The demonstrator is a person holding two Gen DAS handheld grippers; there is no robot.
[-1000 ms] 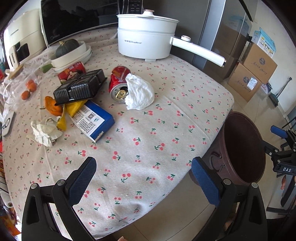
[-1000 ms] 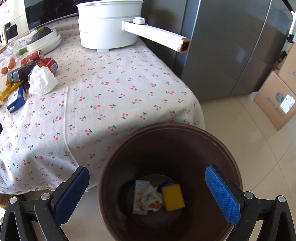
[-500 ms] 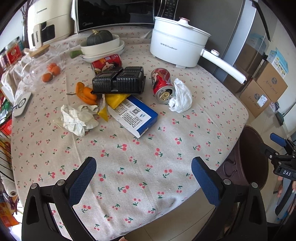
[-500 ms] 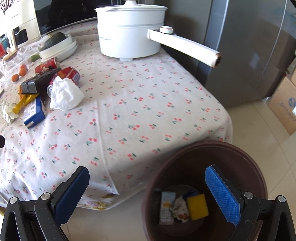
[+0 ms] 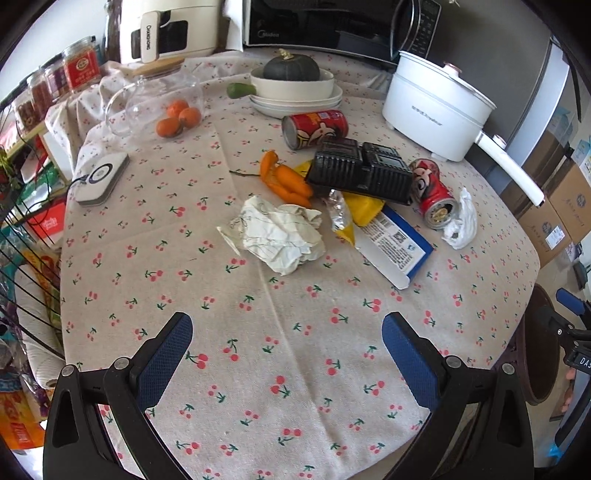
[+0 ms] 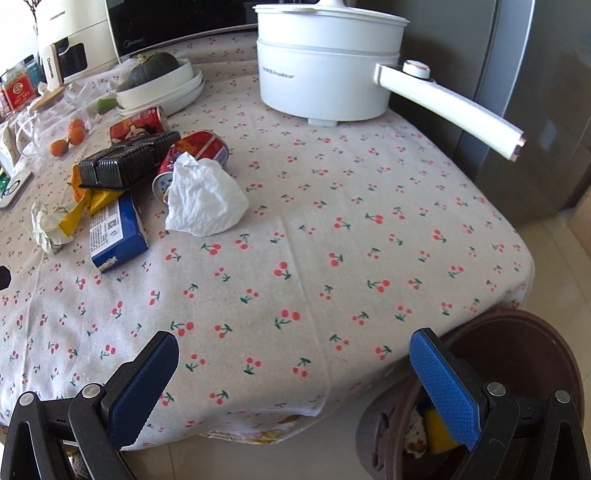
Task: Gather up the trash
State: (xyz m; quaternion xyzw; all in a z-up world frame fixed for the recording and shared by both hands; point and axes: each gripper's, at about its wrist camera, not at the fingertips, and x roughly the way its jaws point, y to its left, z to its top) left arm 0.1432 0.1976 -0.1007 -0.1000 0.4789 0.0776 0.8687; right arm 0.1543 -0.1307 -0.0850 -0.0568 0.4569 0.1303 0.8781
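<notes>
Trash lies on the cherry-print table: a crumpled paper [image 5: 282,236], a blue box [image 5: 395,245], a yellow wrapper [image 5: 360,212], a black plastic tray [image 5: 364,171], two red cans [image 5: 434,194] [image 5: 314,127], a white tissue [image 5: 460,221] and orange peppers [image 5: 284,181]. My left gripper [image 5: 286,354] is open and empty above the near table edge, short of the crumpled paper. My right gripper [image 6: 291,384] is open and empty over the table's corner. The brown bin [image 6: 517,354] stands on the floor below it, with trash inside. The tissue [image 6: 203,197] and blue box [image 6: 116,232] lie far left of it.
A white electric pot [image 5: 436,114] with a long handle [image 6: 450,105] stands at the back. Stacked bowls with a squash [image 5: 291,79], a glass jar with oranges [image 5: 162,101], a white gadget [image 5: 101,179] and a microwave [image 5: 332,22] are behind. Cardboard boxes [image 5: 554,210] sit on the floor.
Both grippers have swung left, away from the bin and toward the table. The trash pile has come to the middle of the left view. The bin has slid to the right view's lower corner.
</notes>
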